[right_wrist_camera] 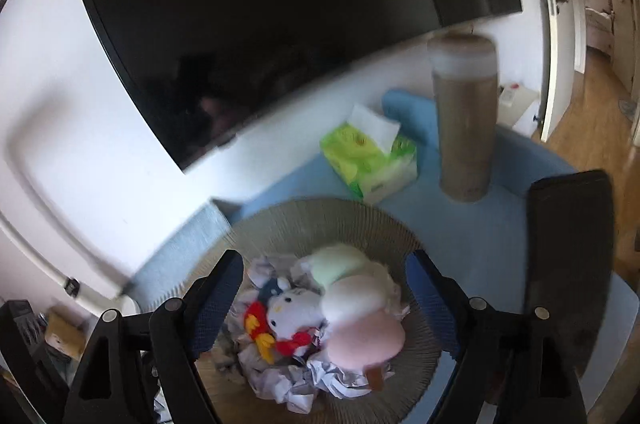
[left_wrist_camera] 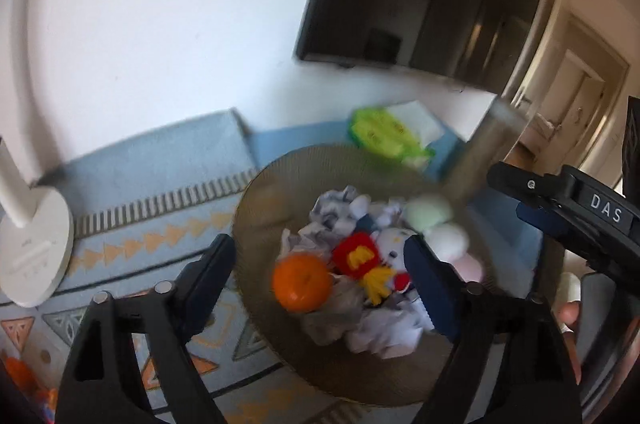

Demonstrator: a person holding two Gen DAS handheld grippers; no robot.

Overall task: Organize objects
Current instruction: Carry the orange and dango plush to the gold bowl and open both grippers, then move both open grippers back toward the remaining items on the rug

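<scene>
A ribbed round tan tray (left_wrist_camera: 264,207) (right_wrist_camera: 404,236) holds crumpled paper (left_wrist_camera: 384,336), an orange (left_wrist_camera: 302,282), a white cat plush (left_wrist_camera: 394,244) (right_wrist_camera: 296,312) with a red and yellow toy (left_wrist_camera: 356,256) (right_wrist_camera: 258,324), and a plush skewer of green, white and pink balls (right_wrist_camera: 352,300) (left_wrist_camera: 430,214). My left gripper (left_wrist_camera: 320,288) is open above the tray, its jaws either side of the orange and the plush. My right gripper (right_wrist_camera: 324,298) is open above the plush pile. It also shows in the left wrist view (left_wrist_camera: 560,207) at the right.
A green tissue box (right_wrist_camera: 368,159) (left_wrist_camera: 384,135) and a tall brown cylinder (right_wrist_camera: 464,119) stand behind the tray on the blue cloth (right_wrist_camera: 480,240). A white lamp base (left_wrist_camera: 32,252) stands at the left. A dark TV (right_wrist_camera: 260,15) hangs on the wall.
</scene>
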